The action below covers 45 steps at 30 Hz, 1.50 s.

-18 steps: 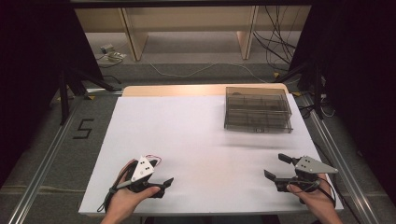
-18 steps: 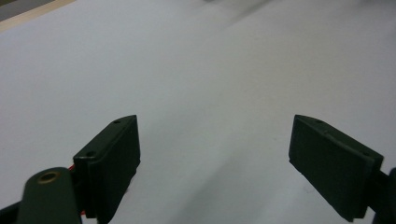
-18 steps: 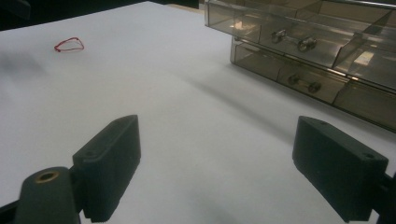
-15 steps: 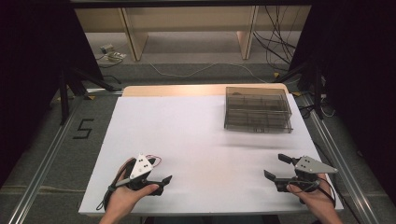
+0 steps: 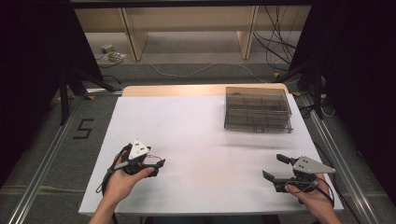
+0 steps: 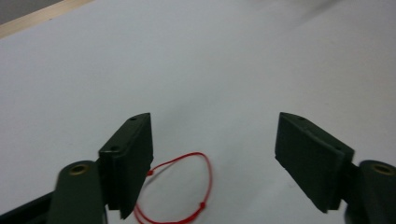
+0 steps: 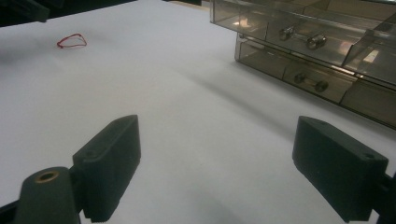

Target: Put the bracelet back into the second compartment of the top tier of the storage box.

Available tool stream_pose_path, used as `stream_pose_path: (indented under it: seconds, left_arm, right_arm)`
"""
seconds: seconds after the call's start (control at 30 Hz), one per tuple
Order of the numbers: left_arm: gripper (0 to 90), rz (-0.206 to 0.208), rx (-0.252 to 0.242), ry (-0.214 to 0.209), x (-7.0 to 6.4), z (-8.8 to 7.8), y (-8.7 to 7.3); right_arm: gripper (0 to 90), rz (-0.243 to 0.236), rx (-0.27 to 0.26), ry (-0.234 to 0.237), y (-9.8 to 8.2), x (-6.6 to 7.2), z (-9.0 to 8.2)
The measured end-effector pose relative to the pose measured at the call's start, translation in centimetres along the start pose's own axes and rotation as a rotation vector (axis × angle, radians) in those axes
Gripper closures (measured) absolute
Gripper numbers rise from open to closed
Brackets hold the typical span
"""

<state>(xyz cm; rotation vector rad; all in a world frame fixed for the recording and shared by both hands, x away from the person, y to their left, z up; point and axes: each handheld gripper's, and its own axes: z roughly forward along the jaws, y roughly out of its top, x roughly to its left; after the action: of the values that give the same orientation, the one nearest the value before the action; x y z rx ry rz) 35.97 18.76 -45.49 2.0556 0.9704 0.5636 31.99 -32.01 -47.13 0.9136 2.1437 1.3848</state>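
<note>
A red string loop (image 6: pixel 175 189) lies on the white table (image 6: pixel 210 70), apparently touching the left of two spread fingers (image 6: pixel 128 161).

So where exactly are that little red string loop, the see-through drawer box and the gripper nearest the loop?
red string loop (image 6: pixel 180 189), left gripper view, on the loop's right-hand strand.
drawer box (image 5: pixel 258 109), high view, on its smoky clear top.
left gripper (image 6: pixel 212 161), left gripper view, midway between its open black jaws.

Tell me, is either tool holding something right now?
No, nothing is held. The left tool stands open over the red string loop lying on the white table, and the right tool is open too.
</note>
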Motion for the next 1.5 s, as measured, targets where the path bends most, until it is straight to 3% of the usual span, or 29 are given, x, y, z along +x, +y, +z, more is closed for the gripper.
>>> stream_pose_path:
  seconds: [0.2, 0.3, 0.53, 0.63, 0.87, 1.13, 1.3, 1.5]
  left_arm:
    - [38.1, -0.024, 0.065, 0.057, 2.2, 1.2, -0.5]
    - [41.5, -0.050, 0.095, 0.063, 3.1, 1.8, -1.0]
    - [46.4, -0.100, 0.134, 0.029, 4.3, 3.0, -1.9]
    - [50.7, -0.103, 0.149, 0.019, 4.6, 3.4, -2.1]
    - [58.5, -0.091, 0.167, 0.003, 4.7, 3.8, -2.3]
    - [76.8, -0.063, 0.173, -0.021, 4.2, 3.8, -2.1]
    - [85.2, -0.085, 0.162, -0.030, 4.1, 3.8, -2.3]
    - [86.4, -0.131, 0.146, -0.026, 4.1, 3.7, -2.5]
  right_arm:
    - [16.1, 0.004, -0.004, 0.001, 0.0, 0.0, 0.0]
    - [16.1, 0.001, 0.003, -0.003, 0.0, 0.0, -0.1]
    - [16.1, -0.002, 0.001, 0.001, 0.0, 0.0, 0.0]
    - [16.1, -0.003, 0.002, -0.001, 0.0, 0.1, 0.0]
    - [16.1, -0.004, 0.004, -0.001, 0.0, 0.1, -0.1]
    - [16.1, -0.006, 0.001, -0.001, 0.0, 0.2, 0.0]
    - [16.1, -0.002, 0.000, -0.001, 0.0, 0.2, -0.1]
    - [16.1, -0.005, -0.001, -0.001, 0.0, 0.2, -0.1]
